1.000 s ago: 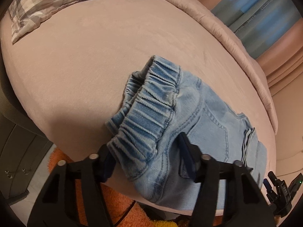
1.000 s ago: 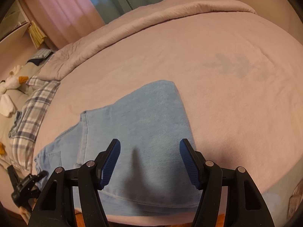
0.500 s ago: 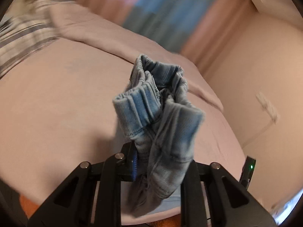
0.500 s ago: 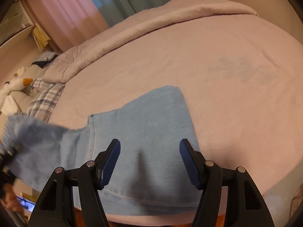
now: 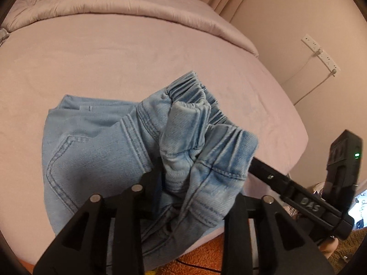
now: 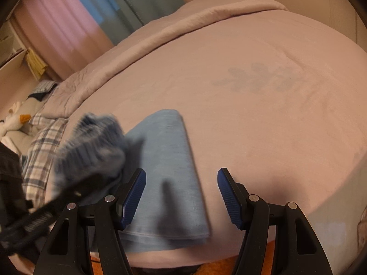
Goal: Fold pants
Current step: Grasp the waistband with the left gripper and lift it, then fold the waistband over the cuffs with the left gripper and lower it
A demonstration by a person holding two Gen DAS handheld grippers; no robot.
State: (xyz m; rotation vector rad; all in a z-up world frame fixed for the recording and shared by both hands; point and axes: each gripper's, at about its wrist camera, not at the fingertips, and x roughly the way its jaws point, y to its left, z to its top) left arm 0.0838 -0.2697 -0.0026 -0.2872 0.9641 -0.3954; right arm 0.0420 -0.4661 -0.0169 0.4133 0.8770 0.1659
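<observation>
Light blue denim pants lie on the pink bed, near its front edge. Their elastic waistband stands bunched up between the fingers of my left gripper. The cloth fills the gap and hides the pads while the jaws are opening. In the right wrist view the same waistband appears blurred at the left, above the folded legs. My right gripper hovers open over the legs' end, with nothing between its blue pads.
A rolled pink quilt runs along the bed's far side. A plaid pillow lies at the left end. Below the front edge is an orange rug. A socket strip with a cable hangs on the right wall.
My left gripper closed on the waistband, lifted it and carried it over the legs toward the right gripper, rolling as it went. The right gripper shifted only slightly and stayed open.
</observation>
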